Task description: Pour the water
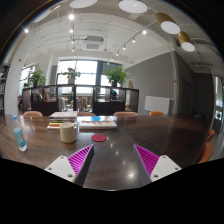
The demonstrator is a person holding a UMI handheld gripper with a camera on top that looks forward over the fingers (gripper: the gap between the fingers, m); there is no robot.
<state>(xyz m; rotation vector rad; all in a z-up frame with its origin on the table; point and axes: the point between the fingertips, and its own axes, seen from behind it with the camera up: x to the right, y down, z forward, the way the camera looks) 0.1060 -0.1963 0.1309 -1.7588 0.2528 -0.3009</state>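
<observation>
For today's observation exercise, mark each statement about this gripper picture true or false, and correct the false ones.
1. The gripper holds a cup between its fingers. False: the fingers stand open with nothing between them.
2. A pale cup stands on the dark table, beyond the fingers. True.
3. A clear bottle stands farther to the side than the pale cup. True.
4. The small red round thing lies inside the pale cup. False: it lies flat on the table beside the cup, apart from it.
5. Potted plants stand by the windows at the back. True.
</observation>
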